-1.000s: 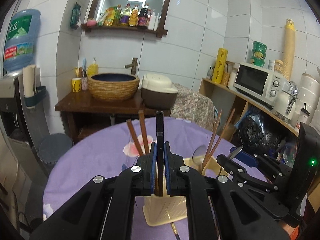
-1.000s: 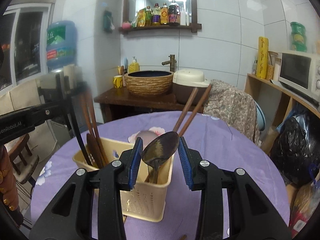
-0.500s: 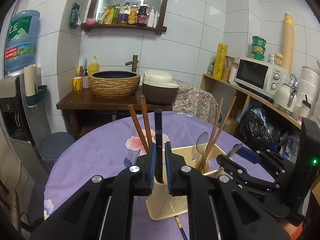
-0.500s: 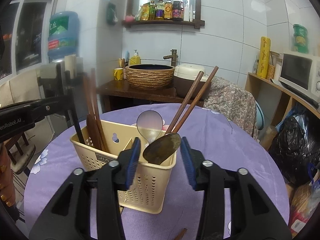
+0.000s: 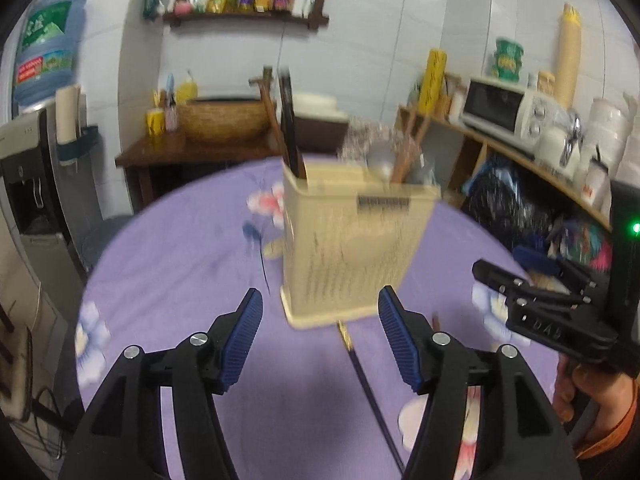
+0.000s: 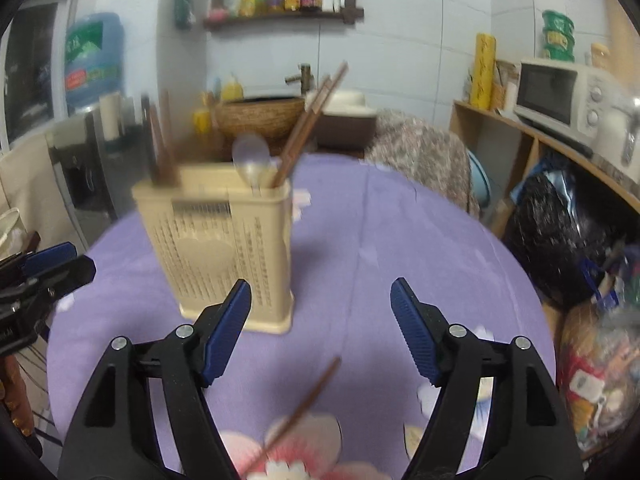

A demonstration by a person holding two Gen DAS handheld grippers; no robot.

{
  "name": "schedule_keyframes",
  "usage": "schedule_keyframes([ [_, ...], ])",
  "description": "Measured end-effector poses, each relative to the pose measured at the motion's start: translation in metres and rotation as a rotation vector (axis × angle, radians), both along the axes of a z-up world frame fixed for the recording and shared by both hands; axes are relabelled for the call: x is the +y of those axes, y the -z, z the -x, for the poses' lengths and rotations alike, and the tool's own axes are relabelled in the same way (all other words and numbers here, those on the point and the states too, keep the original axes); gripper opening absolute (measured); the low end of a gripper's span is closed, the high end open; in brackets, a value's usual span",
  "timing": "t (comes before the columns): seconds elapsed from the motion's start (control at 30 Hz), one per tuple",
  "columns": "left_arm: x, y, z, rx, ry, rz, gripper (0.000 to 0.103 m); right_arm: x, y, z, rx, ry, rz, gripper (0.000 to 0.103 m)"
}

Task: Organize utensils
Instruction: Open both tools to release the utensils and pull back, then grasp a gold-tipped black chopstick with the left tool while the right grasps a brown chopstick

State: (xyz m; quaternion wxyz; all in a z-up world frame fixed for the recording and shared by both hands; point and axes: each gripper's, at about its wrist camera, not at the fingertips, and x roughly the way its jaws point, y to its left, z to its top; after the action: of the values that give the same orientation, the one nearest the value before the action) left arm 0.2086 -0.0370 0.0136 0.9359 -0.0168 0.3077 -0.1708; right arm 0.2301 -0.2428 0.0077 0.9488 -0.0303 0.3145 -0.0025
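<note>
A cream plastic utensil holder (image 5: 352, 248) (image 6: 224, 248) stands on the purple floral tablecloth (image 5: 180, 280). It holds brown chopsticks (image 6: 312, 120), a black chopstick (image 5: 289, 128) and spoons (image 6: 251, 158). My left gripper (image 5: 320, 340) is open and empty, low above the table just in front of the holder. A black chopstick (image 5: 368, 392) lies on the cloth between its fingers. My right gripper (image 6: 320, 328) is open and empty, to the right front of the holder. A brown chopstick (image 6: 300, 408) lies on the cloth between its fingers. Both views are blurred.
A wooden side table with a woven basin (image 5: 224, 120) and a rice cooker (image 6: 348, 120) stands behind the round table. A shelf with a microwave (image 6: 560, 96) runs along the right wall. A water dispenser (image 5: 32, 160) is at the left. Black bags (image 6: 560, 232) sit at right.
My left gripper let go of the black chopstick, now standing in the holder, and opened. My right gripper released the spoon into the holder. Both pulled back and down toward the table.
</note>
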Motion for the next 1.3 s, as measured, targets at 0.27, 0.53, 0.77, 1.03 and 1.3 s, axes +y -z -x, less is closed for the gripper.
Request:
schedule_keyframes([
  [0.27,-0.047,0.073,0.000,0.208,0.081,-0.105,0.051,-0.022,0.060,0.030,0.165,0.075,-0.029,0.081],
  [0.53,-0.066,0.089,-0.002,0.243,0.073,-0.194,0.021,-0.024,0.064,0.047,0.166,0.075,-0.061,0.081],
  [0.77,-0.038,0.092,0.016,0.265,0.075,-0.127,0.007,-0.011,0.068,0.045,0.183,0.049,-0.054,0.081],
  [1.03,-0.024,0.094,0.034,0.276,0.063,-0.077,0.007,0.005,0.084,0.032,0.258,0.006,-0.082,0.081],
  [1.3,-0.020,0.092,0.026,0.305,0.086,-0.056,0.012,-0.005,0.091,0.009,0.292,0.032,-0.140,0.065],
])
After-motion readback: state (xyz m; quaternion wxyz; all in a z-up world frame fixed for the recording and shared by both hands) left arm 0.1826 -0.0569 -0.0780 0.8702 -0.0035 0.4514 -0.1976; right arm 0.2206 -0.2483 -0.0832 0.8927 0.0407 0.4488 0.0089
